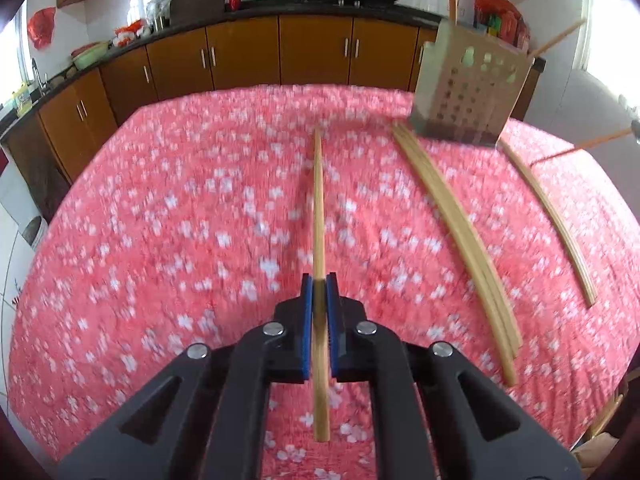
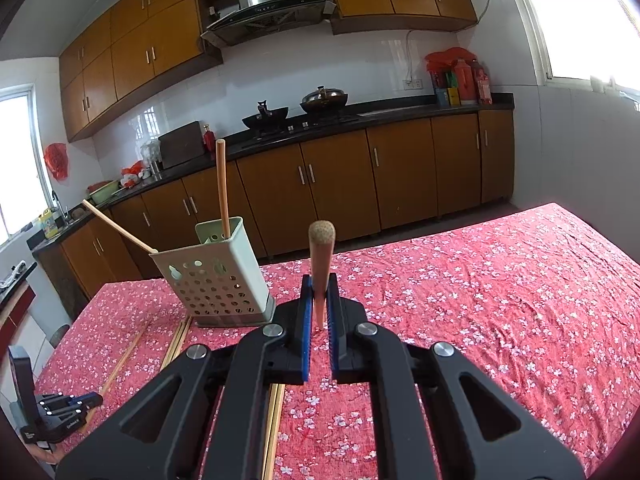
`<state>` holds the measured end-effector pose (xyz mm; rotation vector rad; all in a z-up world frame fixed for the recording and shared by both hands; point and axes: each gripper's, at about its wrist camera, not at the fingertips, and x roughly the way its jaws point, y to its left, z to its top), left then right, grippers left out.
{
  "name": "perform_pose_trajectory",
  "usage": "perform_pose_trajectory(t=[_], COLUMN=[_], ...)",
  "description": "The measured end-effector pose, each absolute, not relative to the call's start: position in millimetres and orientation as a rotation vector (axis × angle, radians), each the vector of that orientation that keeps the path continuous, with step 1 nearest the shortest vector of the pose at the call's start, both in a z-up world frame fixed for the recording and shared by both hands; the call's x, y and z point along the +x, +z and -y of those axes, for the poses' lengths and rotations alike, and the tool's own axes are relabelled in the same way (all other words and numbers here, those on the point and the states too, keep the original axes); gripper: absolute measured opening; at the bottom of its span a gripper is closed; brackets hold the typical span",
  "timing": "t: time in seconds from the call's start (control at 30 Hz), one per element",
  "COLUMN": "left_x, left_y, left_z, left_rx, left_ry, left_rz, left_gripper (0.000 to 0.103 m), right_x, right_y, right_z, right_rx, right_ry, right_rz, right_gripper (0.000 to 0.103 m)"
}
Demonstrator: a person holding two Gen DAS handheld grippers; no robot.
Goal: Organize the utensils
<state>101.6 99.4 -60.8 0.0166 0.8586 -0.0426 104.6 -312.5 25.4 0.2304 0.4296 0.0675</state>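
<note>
A: Nearest in the left wrist view, the left gripper [image 1: 319, 280] is clamped on a single chopstick [image 1: 318, 200], the blue pads pressing its sides. The stick runs forward over the pink floral tablecloth [image 1: 160, 240].

B: And the right gripper [image 2: 319, 280]?

A: Its jaws are closed on another chopstick [image 2: 321, 256], held nearly end-on to the camera, rounded butt uppermost.

B: Where do the rest of the utensils lie?

A: On the cloth, to the right of the left gripper: a bundle of loose chopsticks [image 1: 460, 232] side by side, and a further loose pair [image 1: 556, 220] beyond them, well apart from the bundle. Behind both stands the pale green perforated holder [image 2: 218, 276], with one chopstick upright [image 2: 222, 188] in it and one leaning out [image 2: 118, 226] to the side.

B: Any writing to read?

A: None legible. The left gripper, seen low at the left edge of the right wrist view, carries a small white mark too tiny to make out, and the bottles [image 2: 460, 80] at the end of the far counter [image 2: 400, 110] show labels that cannot be read. Past the table are brown cabinets [image 2: 340, 180], two woks [image 2: 296, 110] on the hob and the range hood [image 2: 264, 0].
</note>
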Motion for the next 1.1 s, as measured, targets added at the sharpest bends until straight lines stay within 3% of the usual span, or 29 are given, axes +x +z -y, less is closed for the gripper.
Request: perform_pose_trajectory(t=[0.3, 0.63, 1.1], left_x=[114, 127, 109], left_y=[1, 37, 162], left_z=[-99, -105, -73], left_rx=[-0.038, -0.120, -0.078], left_ry=[-0.036, -0.013, -0.299], left_rz=[-0.654, -0.544, -0.449], left_gripper=[0.008, 0.007, 0.007], right_x=[105, 105, 88], right_y=[26, 31, 138], right_z=[313, 313, 302], right_rx=[0.231, 0.227, 0.270], right_ry=[0.067, 0.064, 0.301], right_rz=[-0.422, -0.397, -0.242], right_gripper=[0.007, 0.007, 0.007])
